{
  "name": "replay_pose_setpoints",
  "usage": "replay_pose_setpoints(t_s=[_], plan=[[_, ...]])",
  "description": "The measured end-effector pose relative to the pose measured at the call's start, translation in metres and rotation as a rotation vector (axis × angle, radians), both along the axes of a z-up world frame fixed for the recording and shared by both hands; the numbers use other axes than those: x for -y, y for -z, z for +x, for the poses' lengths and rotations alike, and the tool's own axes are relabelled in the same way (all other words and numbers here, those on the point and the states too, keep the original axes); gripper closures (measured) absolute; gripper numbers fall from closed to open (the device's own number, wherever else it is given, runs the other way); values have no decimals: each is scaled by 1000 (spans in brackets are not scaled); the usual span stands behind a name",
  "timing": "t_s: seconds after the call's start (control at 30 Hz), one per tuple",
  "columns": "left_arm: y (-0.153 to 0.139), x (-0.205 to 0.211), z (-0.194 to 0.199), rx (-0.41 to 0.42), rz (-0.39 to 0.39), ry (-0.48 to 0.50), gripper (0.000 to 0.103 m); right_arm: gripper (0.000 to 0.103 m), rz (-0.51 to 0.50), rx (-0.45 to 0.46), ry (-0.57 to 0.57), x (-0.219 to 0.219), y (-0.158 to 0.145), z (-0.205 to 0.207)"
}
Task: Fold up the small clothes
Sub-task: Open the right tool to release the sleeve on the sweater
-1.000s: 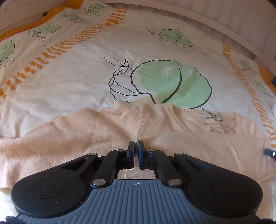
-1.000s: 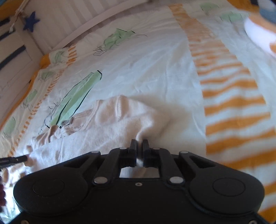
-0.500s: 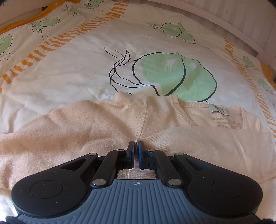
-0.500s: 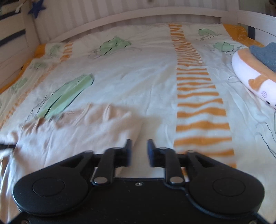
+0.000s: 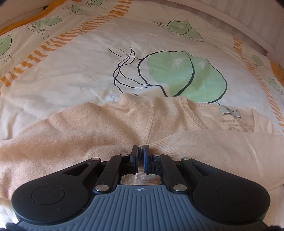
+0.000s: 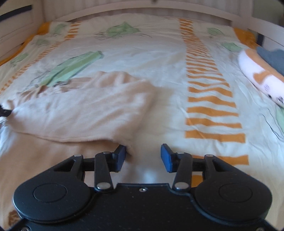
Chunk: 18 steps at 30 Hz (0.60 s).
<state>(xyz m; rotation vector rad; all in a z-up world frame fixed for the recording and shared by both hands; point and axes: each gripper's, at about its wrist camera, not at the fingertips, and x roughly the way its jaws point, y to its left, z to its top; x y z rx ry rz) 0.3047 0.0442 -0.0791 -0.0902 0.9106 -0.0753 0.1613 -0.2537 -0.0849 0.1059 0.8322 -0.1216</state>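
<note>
Left wrist view – sweater [image 5: 106, 135] cuff pinched in left gripper [image 5: 141, 151]

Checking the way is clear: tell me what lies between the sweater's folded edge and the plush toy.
Right wrist view: between sweater and plush toy, only bedcover.

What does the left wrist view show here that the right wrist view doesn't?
Only the left wrist view: the sweater's neck label, its ribbed collar, and the left gripper shut on a cuff folded across the chest. Only the right wrist view: the right gripper, jaws opening with nothing between them, its left finger beside the folded sleeve, a plush toy at the right edge, and the bed rail. Both show the peach sweater lying on the leaf-print duvet.
</note>
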Motion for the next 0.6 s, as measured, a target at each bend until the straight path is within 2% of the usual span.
replay_pose_setpoints(t_s=[0.1,0.23,0.3,0.4,0.43,0.5,0.6], plan=[[2,2,1,11,24,4,95,49,61,13,16,13,2,-5],[-1,3,0,19,43,18,92,48,16,21,-3,5,3,-6],[-4,-4,-4,17,6,13,89,48,-4,26,-15,2,2,-8],[-10,-21,-14,0,-86,-3,86,48,17,32,-7,6,1,-12],[-13,-27,-20,-10,-115,-6,81,47,28,33,0,8,0,-14],[-19,-37,-35,-17,-141,-6,73,46,34,33,15,10,-2,-19],[-29,-48,-66,-36,-156,8,71,44,63,19,27,13,-7,-28]])
